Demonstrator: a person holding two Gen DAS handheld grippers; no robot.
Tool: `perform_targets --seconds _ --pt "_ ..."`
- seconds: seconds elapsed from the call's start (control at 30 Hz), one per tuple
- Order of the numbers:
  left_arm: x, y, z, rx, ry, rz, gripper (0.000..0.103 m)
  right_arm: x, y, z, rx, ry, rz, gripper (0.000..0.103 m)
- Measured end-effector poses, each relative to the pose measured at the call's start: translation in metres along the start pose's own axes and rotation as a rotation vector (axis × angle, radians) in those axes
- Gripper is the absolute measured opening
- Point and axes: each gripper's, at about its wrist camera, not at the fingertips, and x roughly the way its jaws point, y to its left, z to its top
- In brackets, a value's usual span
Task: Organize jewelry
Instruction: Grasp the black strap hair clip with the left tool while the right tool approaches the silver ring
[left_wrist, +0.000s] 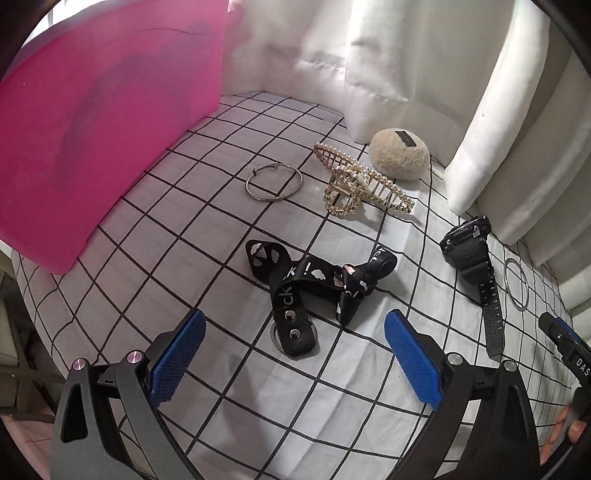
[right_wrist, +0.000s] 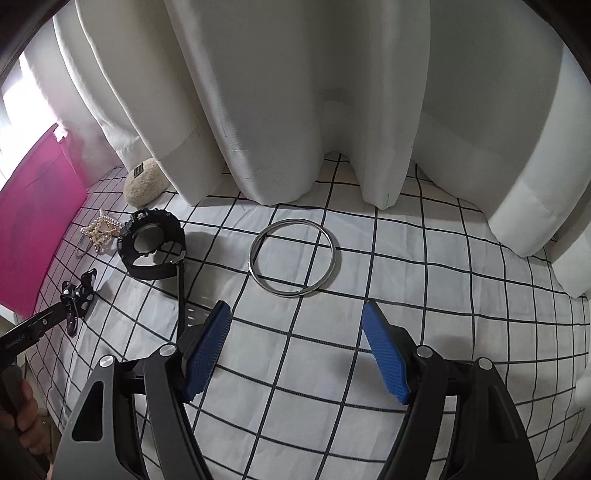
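My left gripper (left_wrist: 295, 328) is open and empty, just short of a black printed strap with snaps (left_wrist: 314, 284) lying on the checked cloth. Beyond it lie a thin silver bangle (left_wrist: 274, 184), a gold pearl hair claw (left_wrist: 364, 184) and a fluffy beige puff (left_wrist: 399, 153). A black sport watch (left_wrist: 467, 247) lies to the right. My right gripper (right_wrist: 295, 321) is open and empty, just short of a plain silver ring bangle (right_wrist: 293, 257). The watch (right_wrist: 151, 240) also shows at the right wrist view's left.
A pink box (left_wrist: 92, 129) stands at the left on the checked cloth (left_wrist: 184, 258). White curtains (right_wrist: 295, 110) hang along the back, touching the cloth. The other gripper's tip shows at the edge of each view.
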Motion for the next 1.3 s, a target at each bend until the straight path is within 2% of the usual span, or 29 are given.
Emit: perform_targets --seconds 0.27,0.57,0.73,0.87,1.13,1.3 --pt "0.016 -0.003 0.001 -0.018 0.008 0.016 0.096 0.035 0.002 0.016 -0.058 0.029 0.014 0.071" --pt "0.026 -0.009 0.004 -0.010 -0.001 0.030 0.096 0.051 0.005 0.026 -0.100 0.037 0.024 0.071" --pt "0.032 -0.010 0.005 -0.016 0.002 0.033 0.096 0.056 0.009 0.031 -0.144 0.028 0.000 0.072" --pt "0.037 -0.011 0.005 -0.009 -0.002 0.045 0.096 0.066 0.018 0.034 -0.183 0.020 -0.023 0.075" --pt "0.046 -0.020 0.007 0.028 -0.032 0.100 0.097 0.074 0.017 0.037 -0.187 -0.009 -0.016 0.088" --pt "0.047 -0.022 0.007 0.033 -0.063 0.106 0.097 0.076 0.015 0.038 -0.190 -0.032 -0.012 0.092"
